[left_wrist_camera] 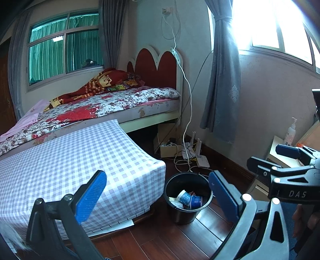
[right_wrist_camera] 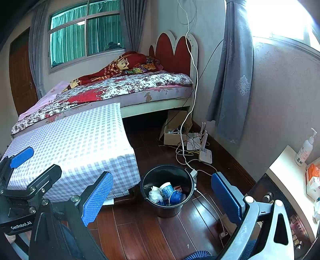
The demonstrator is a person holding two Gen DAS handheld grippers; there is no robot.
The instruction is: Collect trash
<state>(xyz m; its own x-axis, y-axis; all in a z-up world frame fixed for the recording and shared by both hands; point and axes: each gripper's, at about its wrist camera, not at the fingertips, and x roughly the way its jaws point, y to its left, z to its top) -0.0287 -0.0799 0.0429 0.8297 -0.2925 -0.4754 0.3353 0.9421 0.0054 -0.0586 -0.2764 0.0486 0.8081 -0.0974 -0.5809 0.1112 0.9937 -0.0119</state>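
Both grippers held wide open, empty: left gripper (left_wrist_camera: 158, 197), right gripper (right_wrist_camera: 162, 197). Black bucket (left_wrist_camera: 188, 215) stands upright on floor ahead of and below both, framed between fingers. Paper cups (right_wrist_camera: 172, 193), wrappers seen inside. No loose trash seen on checked worktop (left_wrist_camera: 84, 160).

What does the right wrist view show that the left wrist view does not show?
Only the right wrist view shows the orange box on the white shelf and the dark cabinet under it. Only the left wrist view shows the wall socket feeding the white cable. Both show the black bucket with blue cups inside, the checked cloth, the bed and the pump bottle.
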